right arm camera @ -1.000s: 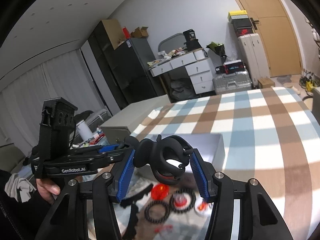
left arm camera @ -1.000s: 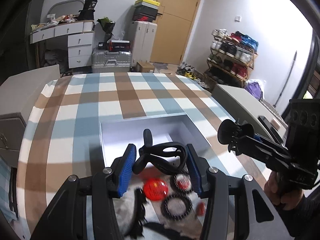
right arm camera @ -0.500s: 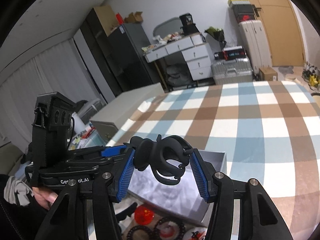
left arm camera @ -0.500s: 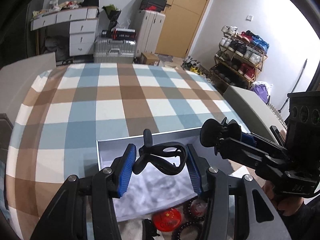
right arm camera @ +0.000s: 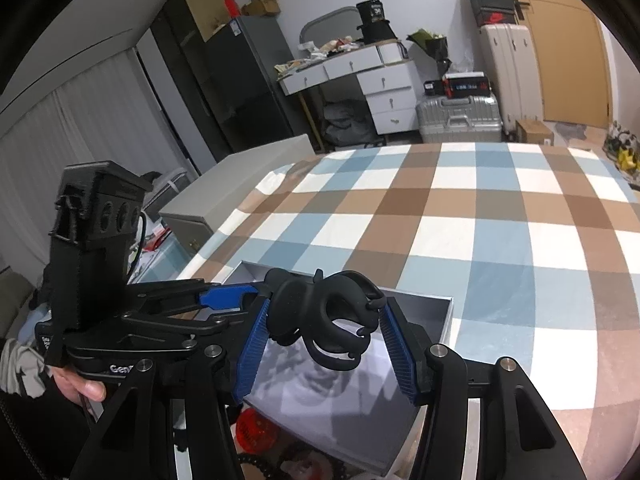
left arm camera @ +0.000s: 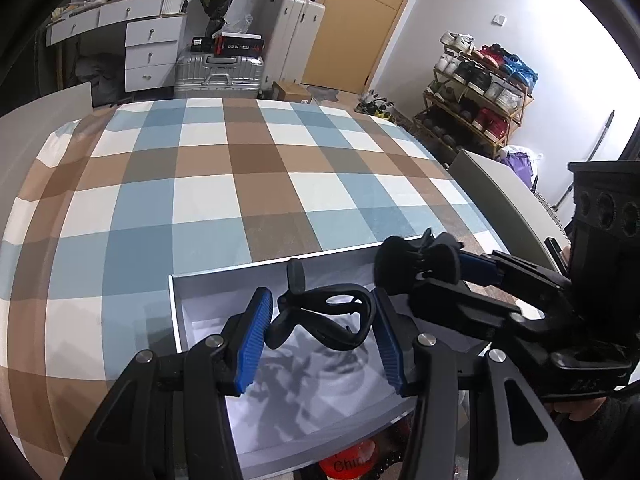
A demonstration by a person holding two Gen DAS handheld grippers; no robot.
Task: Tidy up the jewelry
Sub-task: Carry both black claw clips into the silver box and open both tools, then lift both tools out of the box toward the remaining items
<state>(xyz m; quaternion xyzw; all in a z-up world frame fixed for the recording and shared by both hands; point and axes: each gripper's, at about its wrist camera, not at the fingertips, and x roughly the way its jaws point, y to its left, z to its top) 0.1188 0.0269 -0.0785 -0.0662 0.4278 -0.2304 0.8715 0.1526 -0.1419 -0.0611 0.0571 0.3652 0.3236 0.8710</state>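
Note:
My left gripper (left arm camera: 320,340) is shut on a black hair claw clip (left arm camera: 328,320), which spans the gap between its blue pads. It hangs over the open white box (left arm camera: 174,304) on the plaid table. My right gripper (right arm camera: 328,344) is shut on a second black claw clip (right arm camera: 320,312), over the same box (right arm camera: 446,316). In the left wrist view that second clip (left arm camera: 404,264) sits just right of and above the first, over the box's far right corner. The two grippers are close side by side. The box floor shows only shadows.
A red round badge (right arm camera: 256,428) and dark beaded bracelets (right arm camera: 260,466) lie on the table by the box's near side. The plaid cloth (left arm camera: 240,184) stretches far beyond the box. Grey cabinets (right arm camera: 236,196) flank the table. A hand (right arm camera: 80,384) holds the left gripper.
Both grippers moved forward and lower with their clips. The box now lies beneath them, and the badge and bracelets have slid to the bottom edge of both views.

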